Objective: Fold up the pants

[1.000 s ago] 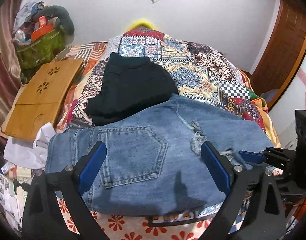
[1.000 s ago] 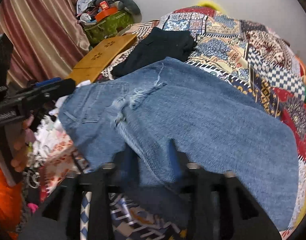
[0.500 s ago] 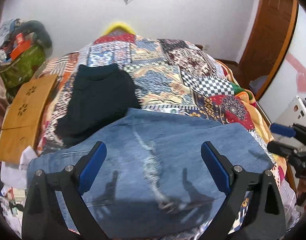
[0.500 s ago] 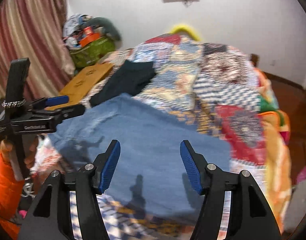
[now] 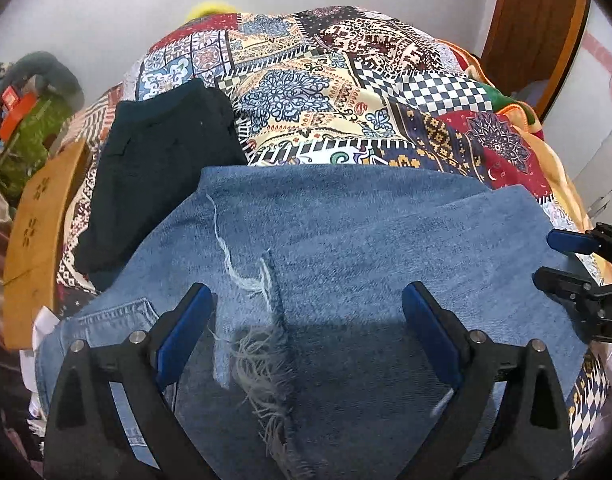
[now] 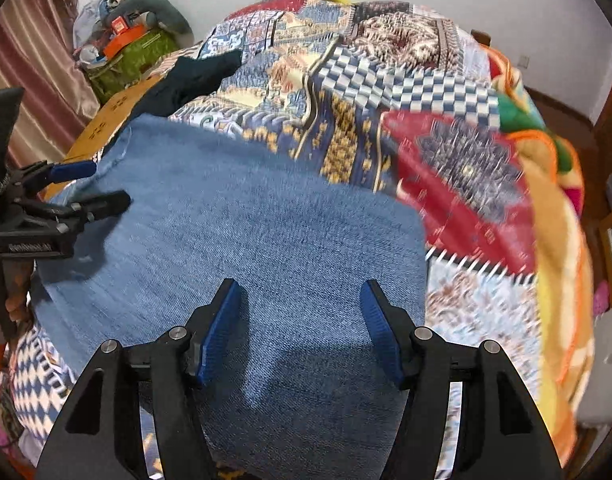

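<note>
Blue-padded, the left gripper (image 5: 306, 332) hangs spread wide over the jeans (image 5: 346, 280), gripping nothing; the right gripper (image 6: 302, 328) likewise gapes above them. Folded jeans lie across the near edge of the patchwork bedspread (image 5: 346, 92), black clothing (image 5: 158, 164) probably touching their far-left corner.

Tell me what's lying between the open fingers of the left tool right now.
In the left wrist view, the left tool frames the blue jeans, showing a frayed tear.

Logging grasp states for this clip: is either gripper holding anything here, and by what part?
Nothing is held. The left gripper and right gripper are both open above the folded jeans, gripping no fabric.
</note>
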A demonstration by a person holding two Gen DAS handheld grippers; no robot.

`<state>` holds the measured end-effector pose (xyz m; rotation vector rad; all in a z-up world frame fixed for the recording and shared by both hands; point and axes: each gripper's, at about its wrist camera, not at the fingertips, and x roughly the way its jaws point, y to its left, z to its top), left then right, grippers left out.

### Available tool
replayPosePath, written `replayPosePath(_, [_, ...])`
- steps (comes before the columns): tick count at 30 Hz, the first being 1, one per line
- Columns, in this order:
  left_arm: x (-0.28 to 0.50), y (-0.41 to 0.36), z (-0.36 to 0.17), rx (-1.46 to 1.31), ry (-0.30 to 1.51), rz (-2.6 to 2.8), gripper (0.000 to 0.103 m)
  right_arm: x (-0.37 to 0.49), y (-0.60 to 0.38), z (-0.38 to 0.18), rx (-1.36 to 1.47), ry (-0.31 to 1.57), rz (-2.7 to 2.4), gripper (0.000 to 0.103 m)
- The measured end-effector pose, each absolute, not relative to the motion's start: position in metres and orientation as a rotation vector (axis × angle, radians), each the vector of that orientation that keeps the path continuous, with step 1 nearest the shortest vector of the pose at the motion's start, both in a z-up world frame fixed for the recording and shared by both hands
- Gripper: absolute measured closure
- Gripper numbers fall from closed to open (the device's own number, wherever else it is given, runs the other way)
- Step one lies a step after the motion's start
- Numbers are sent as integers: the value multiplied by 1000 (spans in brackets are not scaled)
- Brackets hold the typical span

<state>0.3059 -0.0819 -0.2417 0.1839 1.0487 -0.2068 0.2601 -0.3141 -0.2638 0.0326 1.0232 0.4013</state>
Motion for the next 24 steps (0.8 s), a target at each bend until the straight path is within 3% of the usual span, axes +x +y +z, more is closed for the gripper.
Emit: replayPosePath(24, [242,-16,-220,150,906,-8,0,212,-318,-235,38,964,362,44])
